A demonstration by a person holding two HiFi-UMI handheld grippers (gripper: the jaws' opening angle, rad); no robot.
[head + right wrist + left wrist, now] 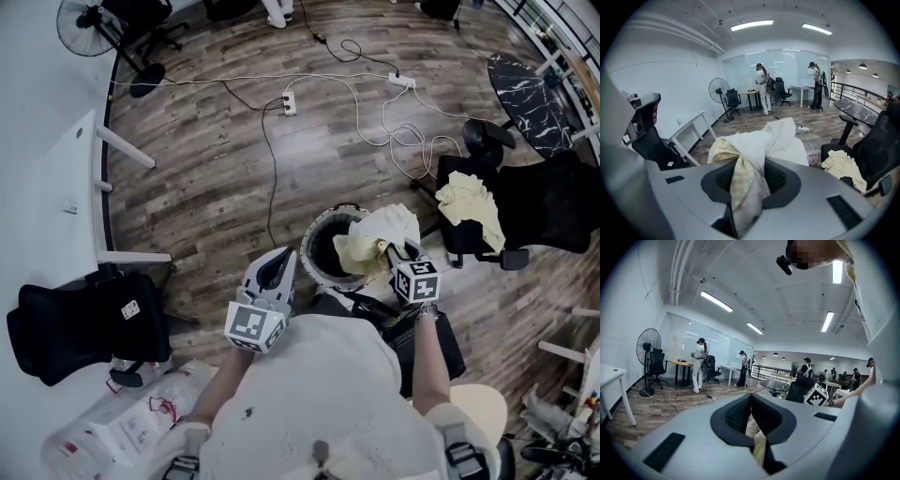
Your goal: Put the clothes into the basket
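A round basket (314,234) with a dark inside stands on the wood floor just ahead of me. My right gripper (386,249) is shut on a white and pale yellow cloth (377,236) that hangs bunched over the basket's right rim. In the right gripper view the cloth (754,150) spills out from between the jaws of my right gripper (749,180) and hides the basket. My left gripper (278,265) hovers at the basket's left side, jaws together and holding nothing, as its own view shows (751,416). Another pale yellow cloth (473,208) lies on a black office chair (544,202) to the right.
A white table (56,187) runs along the left with a black chair (84,323) beside it. A power strip (289,103) and cables cross the floor behind the basket. A standing fan (89,14) and a dark round table (525,89) are farther off. Several people stand far away.
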